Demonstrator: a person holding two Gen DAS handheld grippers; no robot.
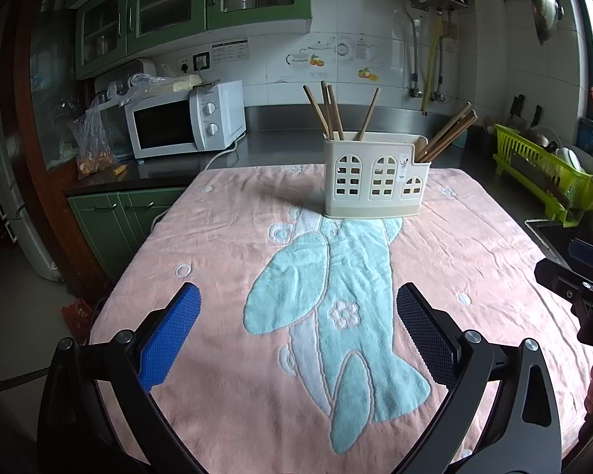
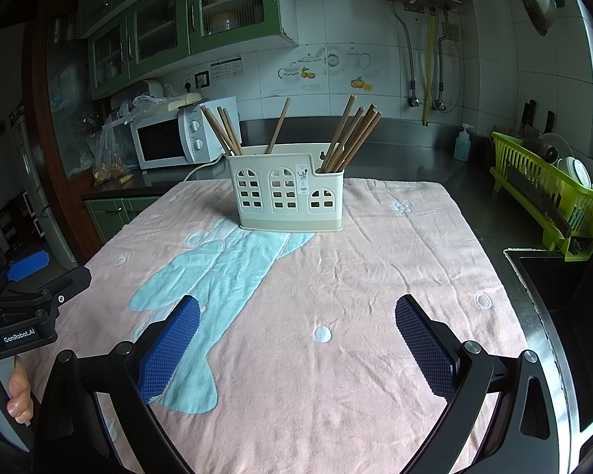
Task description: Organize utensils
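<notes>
Nearest the lens, the left gripper [image 1: 298, 333] stands with its jaws spread wide and nothing between them, its blue pads [image 1: 170, 339] hanging over the pink towel [image 1: 217, 237] that covers the table; the right gripper [image 2: 296, 341] is likewise spread wide and empty above the same cloth. A hand [image 2: 17, 391] shows at the lower left edge of the right wrist view, wrapped around the left tool's handle. Between and just ahead of the left tongs lies the towel's pale blue rabbit figure [image 1: 336, 316], which in the right wrist view runs off to the left of the right tongs. Straight ahead of both tongs, well apart from them, the cream utensil holder [image 1: 375, 175] stands upright on the far part of the towel. Wooden chopsticks [image 1: 328, 112] lean in its taller left compartment, and another bunch of chopsticks [image 1: 448, 132] leans rightward in the lower right compartment. Beyond the towel, to the far left of the tongs, a white microwave [image 1: 186, 120] sits on the dark counter [image 1: 280, 138]; to the far right a green dish rack [image 1: 545, 170] holds dishes beside the sink [image 2: 553, 288]. Furthest back are the white tiled wall [image 1: 336, 59] and green cabinets [image 1: 178, 8]
</notes>
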